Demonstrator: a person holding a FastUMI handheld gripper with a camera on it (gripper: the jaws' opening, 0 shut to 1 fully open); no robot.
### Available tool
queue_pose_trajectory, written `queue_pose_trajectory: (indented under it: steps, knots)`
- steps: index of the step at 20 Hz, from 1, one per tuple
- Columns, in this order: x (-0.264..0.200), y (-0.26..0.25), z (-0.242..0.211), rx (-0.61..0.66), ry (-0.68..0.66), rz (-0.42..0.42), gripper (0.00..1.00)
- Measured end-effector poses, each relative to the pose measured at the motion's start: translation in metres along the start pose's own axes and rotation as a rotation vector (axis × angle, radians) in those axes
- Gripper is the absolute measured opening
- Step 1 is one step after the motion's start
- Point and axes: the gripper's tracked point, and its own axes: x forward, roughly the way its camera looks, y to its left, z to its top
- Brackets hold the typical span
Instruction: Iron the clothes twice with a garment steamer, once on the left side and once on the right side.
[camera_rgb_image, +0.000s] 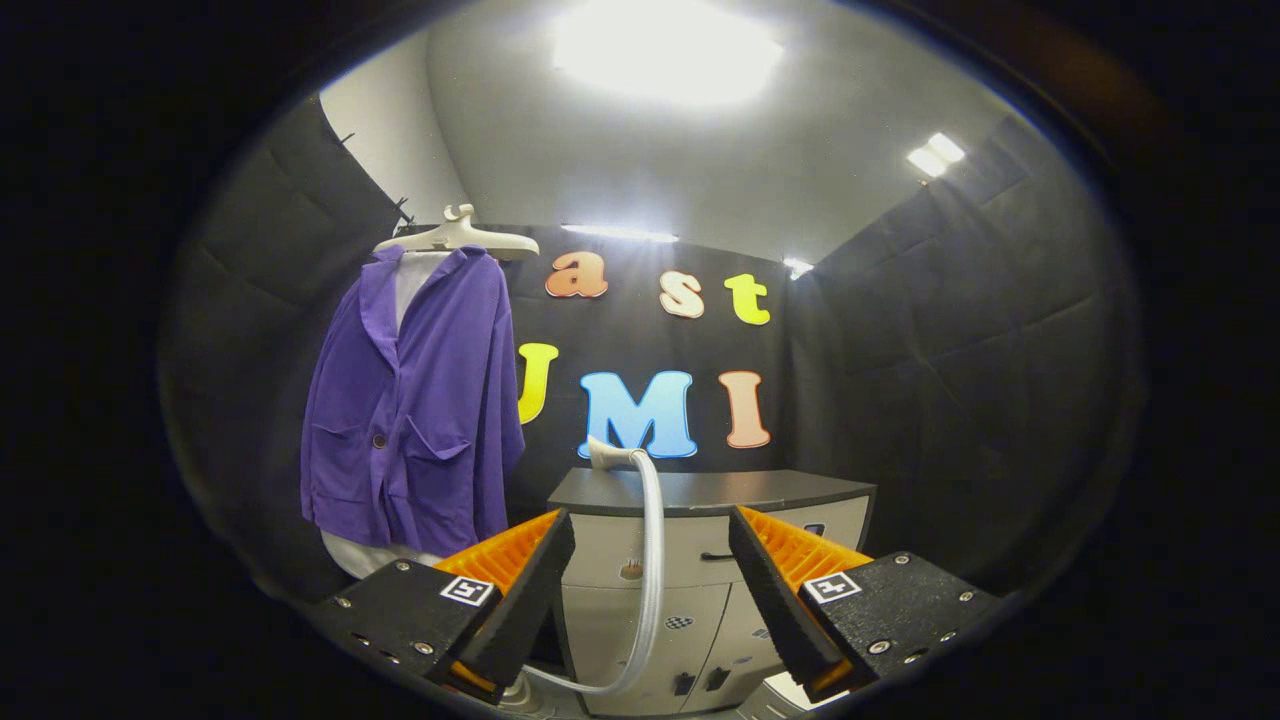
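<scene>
Purple jacket hangs on a white hanger beyond the left finger, while the gripper has its fingers spread apart, holding nothing, with the steamer hose between them before a cabinet.

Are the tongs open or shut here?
Open. The tongs stand wide apart, holding nothing; the white steamer hose and grey cabinet show beyond them.

Nothing readable for you here: your gripper, fingers spread wide on nothing, carries only square coded markers.
</scene>
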Motion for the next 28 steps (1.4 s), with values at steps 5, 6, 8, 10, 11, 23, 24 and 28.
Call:
queue_pose_trajectory:
  steps: [5, 6, 8, 10, 11, 23, 24, 28]
  knots:
    - [0.008, 0.025, 0.041, 0.01, -0.073, 0.072, 0.96]
    - [0.012, 0.029, 0.05, 0.016, -0.087, 0.084, 0.96]
    - [0.023, 0.039, 0.062, 0.047, -0.081, 0.122, 0.96]
    - [0.04, 0.037, 0.073, 0.071, -0.053, 0.127, 0.96]
    - [0.05, 0.035, 0.078, 0.076, -0.045, 0.122, 0.96]
    - [0.206, 0.0, 0.105, 0.109, 0.013, 0.197, 0.96]
    - [0.22, -0.004, 0.104, 0.125, 0.025, 0.211, 0.96]
    - [0.273, -0.017, 0.093, 0.163, 0.083, 0.241, 0.96]
